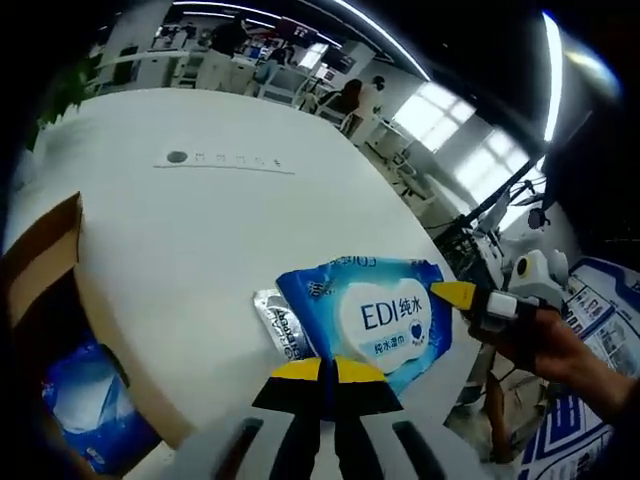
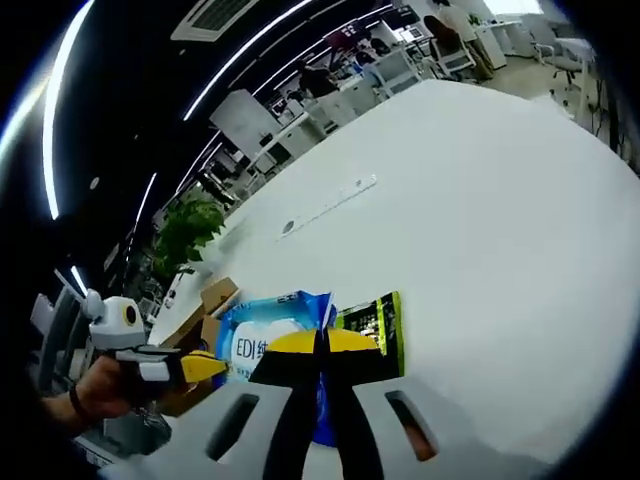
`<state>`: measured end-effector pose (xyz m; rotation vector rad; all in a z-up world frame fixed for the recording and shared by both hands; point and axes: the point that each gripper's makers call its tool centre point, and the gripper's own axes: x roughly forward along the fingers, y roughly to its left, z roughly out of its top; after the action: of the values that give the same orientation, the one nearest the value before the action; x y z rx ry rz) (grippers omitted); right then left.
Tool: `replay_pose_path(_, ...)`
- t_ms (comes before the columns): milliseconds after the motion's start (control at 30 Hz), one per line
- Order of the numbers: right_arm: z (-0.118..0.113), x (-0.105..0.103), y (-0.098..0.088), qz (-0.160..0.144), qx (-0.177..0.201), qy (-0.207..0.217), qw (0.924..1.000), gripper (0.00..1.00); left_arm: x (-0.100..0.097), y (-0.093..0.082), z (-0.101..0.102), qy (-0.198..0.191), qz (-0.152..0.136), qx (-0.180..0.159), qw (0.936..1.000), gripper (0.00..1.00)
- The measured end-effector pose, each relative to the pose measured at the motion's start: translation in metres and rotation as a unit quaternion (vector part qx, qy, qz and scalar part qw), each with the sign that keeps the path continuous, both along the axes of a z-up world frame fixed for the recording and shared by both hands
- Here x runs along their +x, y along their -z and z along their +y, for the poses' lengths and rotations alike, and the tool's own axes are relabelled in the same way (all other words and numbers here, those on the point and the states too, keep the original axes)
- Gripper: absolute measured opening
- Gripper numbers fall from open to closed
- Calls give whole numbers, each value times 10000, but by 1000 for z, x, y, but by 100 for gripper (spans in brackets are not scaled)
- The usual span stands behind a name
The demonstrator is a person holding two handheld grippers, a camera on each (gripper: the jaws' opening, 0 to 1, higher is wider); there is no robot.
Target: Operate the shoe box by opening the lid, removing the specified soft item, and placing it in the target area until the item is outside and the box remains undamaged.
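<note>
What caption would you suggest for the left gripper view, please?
Both grippers, left and right, meet at a blue wet-wipes pack on the white table, beside the open cardboard box.

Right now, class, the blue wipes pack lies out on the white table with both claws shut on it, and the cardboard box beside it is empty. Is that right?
Not quite: the cardboard box is not empty. The left gripper view shows another blue pack inside it. The rest stands: the blue wipes pack lies on the white table, with the left claw and the right claw shut on it.
</note>
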<state>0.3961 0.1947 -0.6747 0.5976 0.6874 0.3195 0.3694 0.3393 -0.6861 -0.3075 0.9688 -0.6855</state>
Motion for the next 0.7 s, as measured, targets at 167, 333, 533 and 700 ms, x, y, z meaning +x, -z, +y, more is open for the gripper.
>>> replay_pose_path(167, 1, 14, 10, 115, -87, -147, 9998, 0, 8, 9, 0, -99, 88, 74, 9999, 1)
replay_pose_path(333, 5, 21, 23, 238, -93, -228, 9994, 0, 13, 21, 3, -198, 211, 166, 9994, 1)
replay_pose_path(533, 8, 24, 38, 385, -122, -333, 9986, 0, 14, 36, 4, -233, 359, 331, 9985, 1)
replay_pose_path(700, 5, 28, 49, 478, -155, -365, 9981, 0, 15, 44, 2, -235, 452, 417, 9978, 1)
